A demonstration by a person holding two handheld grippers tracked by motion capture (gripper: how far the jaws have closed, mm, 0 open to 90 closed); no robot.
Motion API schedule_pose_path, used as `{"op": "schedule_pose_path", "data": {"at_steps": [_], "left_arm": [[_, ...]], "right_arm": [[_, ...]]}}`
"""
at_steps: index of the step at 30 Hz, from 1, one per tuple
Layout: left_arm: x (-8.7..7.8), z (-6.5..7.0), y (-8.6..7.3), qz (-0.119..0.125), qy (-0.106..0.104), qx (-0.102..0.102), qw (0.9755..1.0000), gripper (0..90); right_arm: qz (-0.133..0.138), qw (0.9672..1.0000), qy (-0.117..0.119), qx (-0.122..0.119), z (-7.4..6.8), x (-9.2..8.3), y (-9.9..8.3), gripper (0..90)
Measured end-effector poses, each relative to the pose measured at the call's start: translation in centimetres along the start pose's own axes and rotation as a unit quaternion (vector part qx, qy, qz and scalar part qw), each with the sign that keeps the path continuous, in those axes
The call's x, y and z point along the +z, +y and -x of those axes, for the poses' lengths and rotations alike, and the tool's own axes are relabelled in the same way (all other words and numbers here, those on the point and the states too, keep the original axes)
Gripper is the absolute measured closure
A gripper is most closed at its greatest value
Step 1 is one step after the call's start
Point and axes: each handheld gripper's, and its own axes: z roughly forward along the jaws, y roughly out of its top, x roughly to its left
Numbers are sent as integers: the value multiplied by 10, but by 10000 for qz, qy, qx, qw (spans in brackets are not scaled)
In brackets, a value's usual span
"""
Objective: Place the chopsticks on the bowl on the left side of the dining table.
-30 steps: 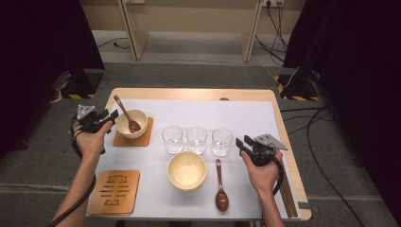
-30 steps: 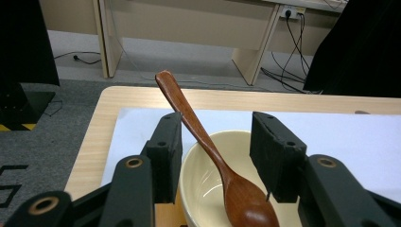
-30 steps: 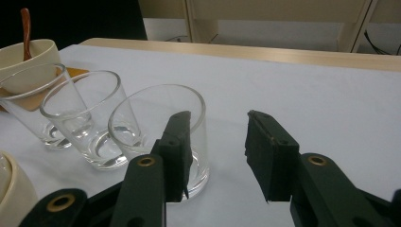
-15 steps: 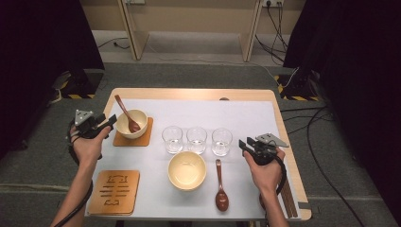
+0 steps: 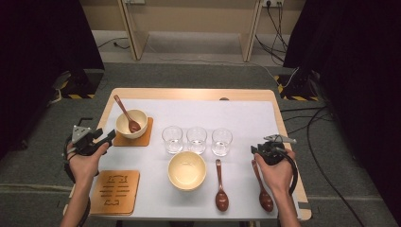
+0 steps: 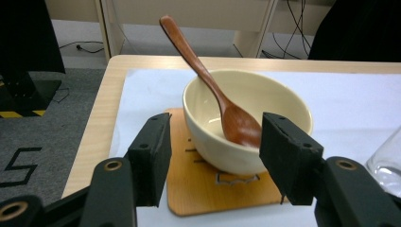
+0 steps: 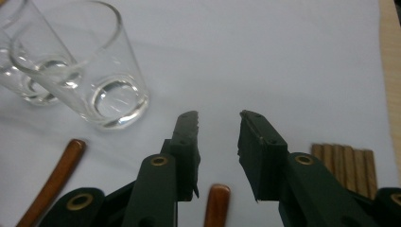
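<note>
A white sheet covers the wooden counter (image 5: 198,94), with dark curtains to either side. Our right claw (image 7: 217,130) hangs over the near right part, its jaws apart with nothing between the pads, though they have just been closing. Right below it lies the right-hand spoon (image 5: 262,187), handle tip (image 7: 216,205) showing between the jaw bases; its long axis runs from the claw back toward us, bowl end nearest the counter's edge. So we judge the coming grasp turns on coming down across that handle. A second spoon (image 5: 221,185) lies just to the left, parallel. Our left claw (image 6: 215,142) faces the bowl on the coaster (image 6: 246,118), jaws wide and just opening, empty.
</note>
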Motion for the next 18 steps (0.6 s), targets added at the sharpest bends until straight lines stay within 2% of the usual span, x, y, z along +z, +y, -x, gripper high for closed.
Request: {"op": "schedule_pose_path", "data": {"at_steps": [2, 6, 11, 12, 16, 17, 18], "left_arm": [[0, 0, -3, -108, 42, 119, 9999, 436], [-1, 1, -3, -95, 29, 146, 9998, 435], [0, 4, -3, -91, 1, 209, 9997, 432], [0, 4, -4, -80, -3, 208, 9998, 432], [-1, 3, -6, -127, 7, 177, 9998, 432], [-1, 2, -7, -145, 2, 175, 9997, 432], [-1, 2, -7, -146, 0, 169, 9997, 431]], "right_arm": [[-268, 9996, -87, 29, 6, -3, 0, 700], [-721, 9967, -275, 246, 17, -13, -1, 728], [-1375, 9889, -401, 388, 29, -19, -5, 738], [-1526, 9866, -408, 417, 32, -19, -7, 742], [-1956, 9783, -402, 548, 41, -17, -12, 763], [-1987, 9776, -405, 565, 43, -16, -13, 769], [-2076, 9751, -422, 664, 46, -16, -15, 778]]}}
